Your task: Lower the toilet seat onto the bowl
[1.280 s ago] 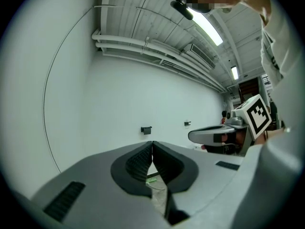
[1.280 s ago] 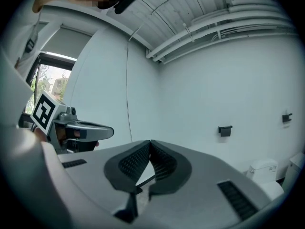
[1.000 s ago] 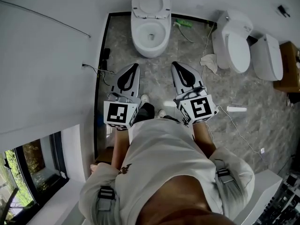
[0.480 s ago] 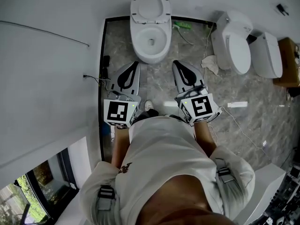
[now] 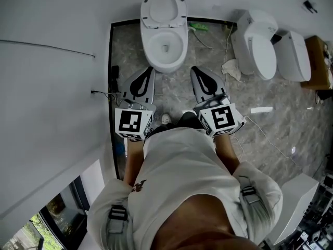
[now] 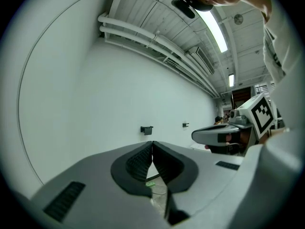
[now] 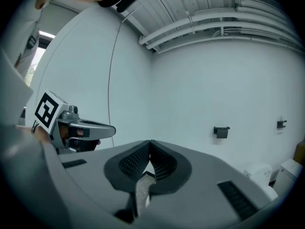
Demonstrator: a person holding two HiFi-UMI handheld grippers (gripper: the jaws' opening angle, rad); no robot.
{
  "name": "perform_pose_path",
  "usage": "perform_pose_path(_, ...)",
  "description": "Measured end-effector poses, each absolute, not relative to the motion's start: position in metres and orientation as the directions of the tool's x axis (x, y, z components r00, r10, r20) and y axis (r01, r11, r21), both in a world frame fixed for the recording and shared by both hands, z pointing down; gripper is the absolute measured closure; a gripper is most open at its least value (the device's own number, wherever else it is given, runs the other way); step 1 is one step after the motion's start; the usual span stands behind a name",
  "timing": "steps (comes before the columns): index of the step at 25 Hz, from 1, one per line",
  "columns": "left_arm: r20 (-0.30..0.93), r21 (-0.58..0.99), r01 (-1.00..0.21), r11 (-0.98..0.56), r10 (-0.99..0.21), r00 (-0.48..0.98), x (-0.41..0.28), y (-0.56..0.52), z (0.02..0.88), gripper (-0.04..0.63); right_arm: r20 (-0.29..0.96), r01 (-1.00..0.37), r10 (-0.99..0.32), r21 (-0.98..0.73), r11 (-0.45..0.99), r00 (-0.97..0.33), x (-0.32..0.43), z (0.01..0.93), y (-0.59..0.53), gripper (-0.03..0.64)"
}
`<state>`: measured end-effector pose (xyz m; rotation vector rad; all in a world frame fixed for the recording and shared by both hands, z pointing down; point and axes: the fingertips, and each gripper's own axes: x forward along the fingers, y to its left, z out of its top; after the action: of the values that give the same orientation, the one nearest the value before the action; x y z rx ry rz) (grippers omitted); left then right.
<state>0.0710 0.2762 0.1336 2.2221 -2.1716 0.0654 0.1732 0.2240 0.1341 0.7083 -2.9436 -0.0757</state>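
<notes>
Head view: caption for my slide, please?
Left claw and right claw, both shut, face a toilet with its seat raised.

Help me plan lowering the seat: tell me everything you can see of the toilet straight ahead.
The toilet is white and glossy, ceramic by the look, standing on the grey marbled floor against the white wall. Its oval bowl is open, a small dark drain at the bottom. The seat is raised, leaning back toward the wall. Nothing touches it: the left gripper and right gripper, both shut, are short of its front rim.
</notes>
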Motion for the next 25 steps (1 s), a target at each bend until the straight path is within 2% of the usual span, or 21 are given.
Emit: perform_pose_path(25, 0.097, -0.046, -0.996, 0.073, -0.992, -0.077, 0.051, 0.126, 0.143, 0.571, 0.112, -0.362, -0.362, 0.025, 0.932, -0.925, 0.152, 0.15, 0.057, 0.595)
